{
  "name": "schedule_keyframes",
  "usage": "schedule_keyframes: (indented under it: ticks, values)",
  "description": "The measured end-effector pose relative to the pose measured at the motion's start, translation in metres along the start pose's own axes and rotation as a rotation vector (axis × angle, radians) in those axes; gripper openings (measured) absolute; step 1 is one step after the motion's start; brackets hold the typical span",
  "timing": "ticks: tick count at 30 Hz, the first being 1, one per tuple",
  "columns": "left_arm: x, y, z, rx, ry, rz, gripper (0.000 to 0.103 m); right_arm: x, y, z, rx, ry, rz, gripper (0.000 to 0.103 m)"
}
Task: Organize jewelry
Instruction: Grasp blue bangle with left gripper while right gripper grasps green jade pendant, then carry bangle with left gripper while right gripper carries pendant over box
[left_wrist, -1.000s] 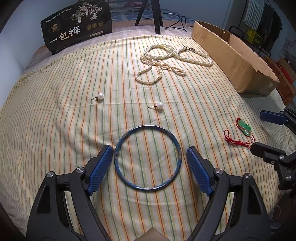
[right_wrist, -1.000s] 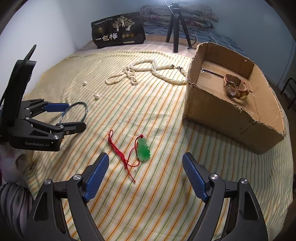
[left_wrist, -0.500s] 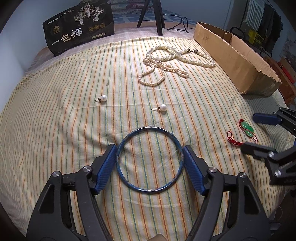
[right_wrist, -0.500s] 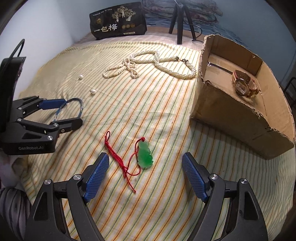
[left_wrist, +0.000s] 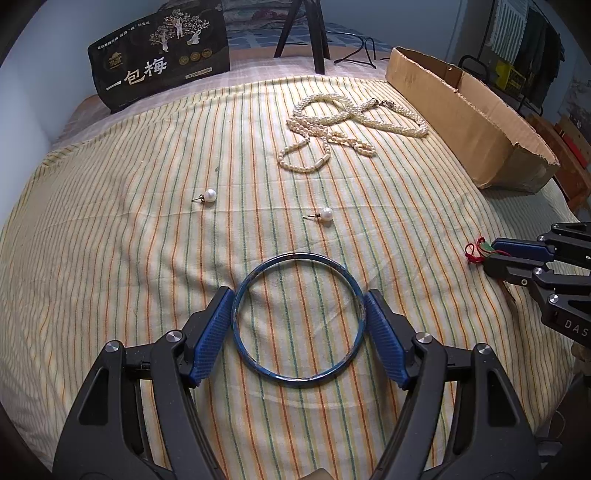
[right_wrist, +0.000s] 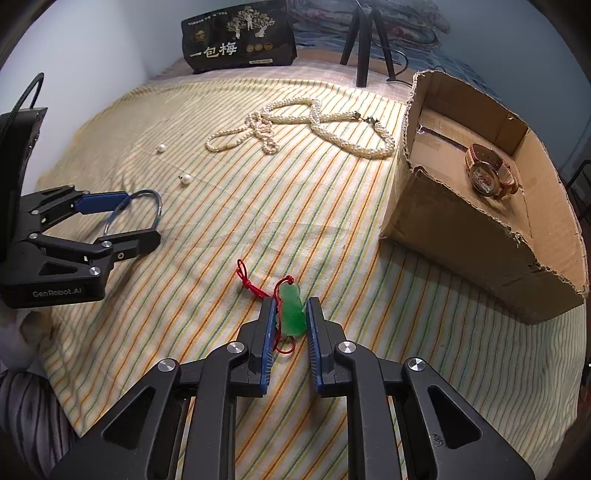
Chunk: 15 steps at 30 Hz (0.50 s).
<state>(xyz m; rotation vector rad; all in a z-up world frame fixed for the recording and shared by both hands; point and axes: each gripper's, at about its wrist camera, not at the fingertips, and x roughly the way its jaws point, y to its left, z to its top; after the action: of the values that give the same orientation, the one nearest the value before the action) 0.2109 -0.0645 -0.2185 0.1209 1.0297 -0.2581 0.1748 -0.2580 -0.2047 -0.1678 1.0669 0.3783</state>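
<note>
My left gripper (left_wrist: 297, 314) is shut on a blue bangle (left_wrist: 258, 365) that lies flat on the striped cloth, one pad against each side; it also shows in the right wrist view (right_wrist: 157, 205). My right gripper (right_wrist: 291, 314) is shut on a green jade pendant (right_wrist: 291, 310) with a red cord (right_wrist: 247, 282), low on the cloth. Two pearl earrings (left_wrist: 209, 195) (left_wrist: 326, 214) and a tangle of pearl necklaces (left_wrist: 332, 125) lie further back. An open cardboard box (right_wrist: 461, 236) on the right holds a wristwatch (right_wrist: 487, 177).
A black bag with Chinese lettering (left_wrist: 159, 62) stands at the back left. A black tripod (right_wrist: 364, 40) stands behind the cloth. The cloth's near edge drops off close under both grippers.
My left gripper's pads have closed in onto the bangle's sides. My right gripper has moved forward and closed around the jade pendant.
</note>
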Motion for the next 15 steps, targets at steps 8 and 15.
schedule_keyframes:
  ticks: [8,15]
  values:
    - [-0.011,0.006,-0.002,-0.018,-0.014,0.006,0.074,-0.012,0.002,-0.007,0.010,-0.025,0.015,0.015]
    - [-0.028,0.006,-0.001,-0.006,-0.045,0.009,0.074,-0.030,0.002,-0.009,0.027,-0.064,0.026,0.015]
